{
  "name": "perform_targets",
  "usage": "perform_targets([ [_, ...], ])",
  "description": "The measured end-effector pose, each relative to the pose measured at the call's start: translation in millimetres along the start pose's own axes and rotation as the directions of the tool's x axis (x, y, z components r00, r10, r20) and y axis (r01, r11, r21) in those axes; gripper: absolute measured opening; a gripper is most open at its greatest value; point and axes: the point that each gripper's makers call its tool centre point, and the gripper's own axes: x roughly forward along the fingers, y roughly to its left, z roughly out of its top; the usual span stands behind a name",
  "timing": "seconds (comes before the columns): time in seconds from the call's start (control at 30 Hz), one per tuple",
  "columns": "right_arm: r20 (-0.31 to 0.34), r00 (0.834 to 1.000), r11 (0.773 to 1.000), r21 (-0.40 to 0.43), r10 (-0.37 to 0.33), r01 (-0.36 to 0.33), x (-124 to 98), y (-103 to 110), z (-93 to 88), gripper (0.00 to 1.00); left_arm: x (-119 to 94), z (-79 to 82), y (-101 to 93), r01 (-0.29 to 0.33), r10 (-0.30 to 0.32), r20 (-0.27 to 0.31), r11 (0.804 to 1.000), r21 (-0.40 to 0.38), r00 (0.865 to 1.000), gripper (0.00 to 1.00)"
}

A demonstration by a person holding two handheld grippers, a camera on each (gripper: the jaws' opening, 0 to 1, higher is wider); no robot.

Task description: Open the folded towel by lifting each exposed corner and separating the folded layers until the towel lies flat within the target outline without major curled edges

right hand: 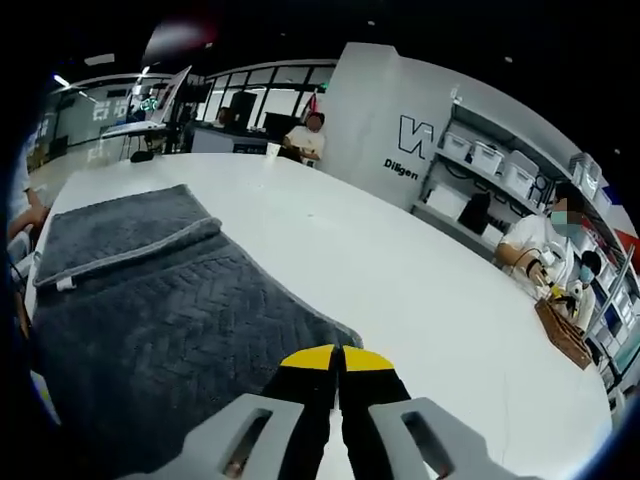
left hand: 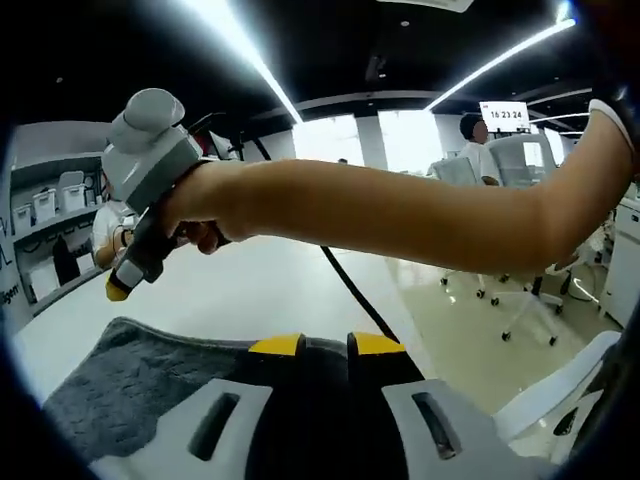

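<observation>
White round table [right hand: 420, 270] carries the grey herringbone-textured towel [right hand: 150, 310], partly folded at its far left. Both yellow-tipped grippers, left gripper [left hand: 325, 345] and right gripper [right hand: 337, 357], have jaws nearly closed over the towel's near edge; grip unclear.

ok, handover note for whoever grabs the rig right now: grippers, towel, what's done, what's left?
Left gripper: jaws closed at the grey towel's edge; a grip on the cloth can't be confirmed.
Right gripper: jaws closed over the towel's near corner, pinch not confirmable. In the left gripper view it is held up above the white table.
Towel: on the table, a folded flap still lying across its far end.
Done: mostly spread.
Left: lift that flap open, flatten edges. No outline visible.
</observation>
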Motion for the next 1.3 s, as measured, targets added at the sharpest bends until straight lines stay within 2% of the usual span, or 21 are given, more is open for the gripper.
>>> perform_targets([
  [0.13,-0.008,1.0,1.0,0.01,0.012,-0.012,5.9,-1.3,-3.2,0.0,3.1,-4.0,-0.2,-0.003,0.003,-0.01,1.0,-0.016,1.0,0.14],
  [0.3,-0.044,0.999,1.0,0.0,0.028,-0.028,16.3,1.1,-16.7,0.0,3.0,-5.3,-3.7,0.012,-0.012,-0.02,1.0,-0.025,1.0,0.07],
  [0.47,-0.049,0.998,0.999,0.023,0.043,-0.042,25.8,2.6,-26.1,0.0,1.5,-14.1,-7.2,0.015,-0.017,-0.077,1.0,-0.015,0.997,0.05],
  [0.5,-0.049,0.998,0.999,0.028,0.045,-0.044,27.3,3.0,-27.6,0.0,1.0,-15.5,-8.7,0.02,-0.018,-0.09,1.0,0.023,0.996,0.05],
  [0.6,-0.061,0.997,0.999,0.03,0.046,-0.044,33.0,1.2,-33.9,0.0,0.7,-15.0,-9.6,0.016,-0.015,-0.092,1.0,0.02,0.996,0.04],
  [0.63,-0.062,0.997,0.999,0.031,0.047,-0.045,34.0,0.4,-34.8,0.0,9.3,-19.9,-10.1,0.017,-0.015,-0.096,1.0,0.023,0.995,0.04],
  [0.7,-0.06,0.997,0.998,0.038,0.044,-0.042,36.5,-1.5,-36.0,0.0,11.2,-21.4,-10.0,0.018,-0.016,-0.098,1.0,0.022,0.995,0.04],
  [0.97,-0.063,0.997,0.998,0.056,0.034,-0.031,42.0,-6.3,-47.0,0.0,12.7,-20.7,-10.8,0.014,-0.012,-0.099,1.0,0.022,0.995,0.03],
  [1.3,-0.059,0.998,0.997,0.072,0.038,-0.034,45.3,-3.6,-50.3,0.0,14.1,-22.2,-11.3,0.018,-0.014,-0.102,0.999,0.036,0.995,0.02],
])
